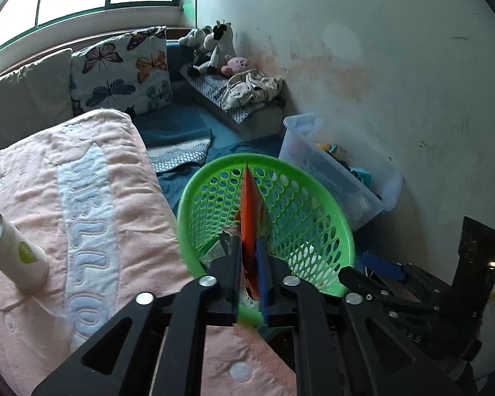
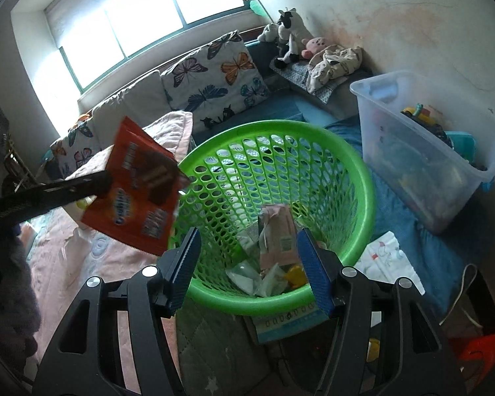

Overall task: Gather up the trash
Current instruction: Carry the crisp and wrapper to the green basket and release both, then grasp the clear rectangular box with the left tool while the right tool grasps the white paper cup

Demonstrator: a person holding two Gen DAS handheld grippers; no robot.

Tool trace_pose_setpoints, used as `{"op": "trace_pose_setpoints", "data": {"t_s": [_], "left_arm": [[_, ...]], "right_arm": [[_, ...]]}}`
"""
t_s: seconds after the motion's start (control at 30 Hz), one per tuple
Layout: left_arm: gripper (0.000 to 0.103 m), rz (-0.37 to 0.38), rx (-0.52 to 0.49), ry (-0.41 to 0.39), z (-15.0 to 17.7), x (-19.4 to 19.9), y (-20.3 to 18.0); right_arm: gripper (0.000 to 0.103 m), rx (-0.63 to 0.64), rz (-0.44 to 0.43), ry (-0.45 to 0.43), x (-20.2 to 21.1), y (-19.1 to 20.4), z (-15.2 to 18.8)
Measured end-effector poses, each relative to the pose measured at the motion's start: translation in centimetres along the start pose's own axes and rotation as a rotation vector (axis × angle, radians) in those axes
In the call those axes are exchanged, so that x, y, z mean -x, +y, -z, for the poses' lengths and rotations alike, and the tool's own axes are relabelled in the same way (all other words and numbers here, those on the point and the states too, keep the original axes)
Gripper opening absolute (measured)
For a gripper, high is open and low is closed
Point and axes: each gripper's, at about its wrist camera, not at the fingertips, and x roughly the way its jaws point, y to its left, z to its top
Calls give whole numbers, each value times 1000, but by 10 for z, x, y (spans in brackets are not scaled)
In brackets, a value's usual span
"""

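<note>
Right up close, the left gripper (image 1: 249, 257) has its jaws narrow with the orange snack wrapper (image 1: 250, 217) pinched edge-on between them, and that wrapper hangs just over the near rim of the green basket (image 1: 316, 283). From the right wrist view the same wrapper (image 2: 138, 194) shows its printed face, up at the left of the basket (image 2: 363, 178), above the pink blanket (image 2: 82, 250). The right gripper (image 2: 247, 264) stands half spread over the basket's near rim, blue pads (image 2: 316, 270) apart and nothing between them. Down inside the basket lies a pink carton (image 2: 277, 231) with clear plastic scraps (image 2: 257, 277) and a yellow bit (image 2: 295, 275). Off to the left on the pink blanket (image 1: 49, 198) a white paper cup (image 1: 15, 250) lies tipped, still out of the basket. Just beyond the basket sits a clear plastic bin (image 2: 412, 165) of toys, and farther back come the butterfly cushion (image 2: 214, 79), the plush toys (image 2: 288, 33) in the corner, and the bright window (image 2: 142, 13).
</note>
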Motion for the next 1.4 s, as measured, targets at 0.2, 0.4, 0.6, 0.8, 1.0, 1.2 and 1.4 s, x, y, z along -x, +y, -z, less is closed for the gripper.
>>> {"op": "trace_pose_setpoints", "data": {"t_s": [0.2, 0.4, 0.6, 0.8, 1.0, 1.2, 1.4], "left_arm": [[44, -1, 2, -1, 5, -6, 2], [44, -37, 12, -19, 16, 10, 17], [44, -108, 49, -45, 33, 38, 48], [44, -184, 87, -69, 49, 64, 80], [46, -257, 113, -80, 66, 84, 117], [62, -336, 103, -53, 83, 86, 150], [62, -328, 100, 19, 94, 71, 177]], "right_arm": [[62, -5, 0, 5, 0, -1, 2], [62, 0, -21, 16, -1, 5, 6], [62, 25, -59, 29, -6, 24, 7], [62, 52, -95, 34, -7, 45, 9], [62, 98, -138, 43, -9, 69, 8], [63, 131, -171, 56, -15, 89, 10], [64, 159, -192, 76, -23, 109, 11]]}}
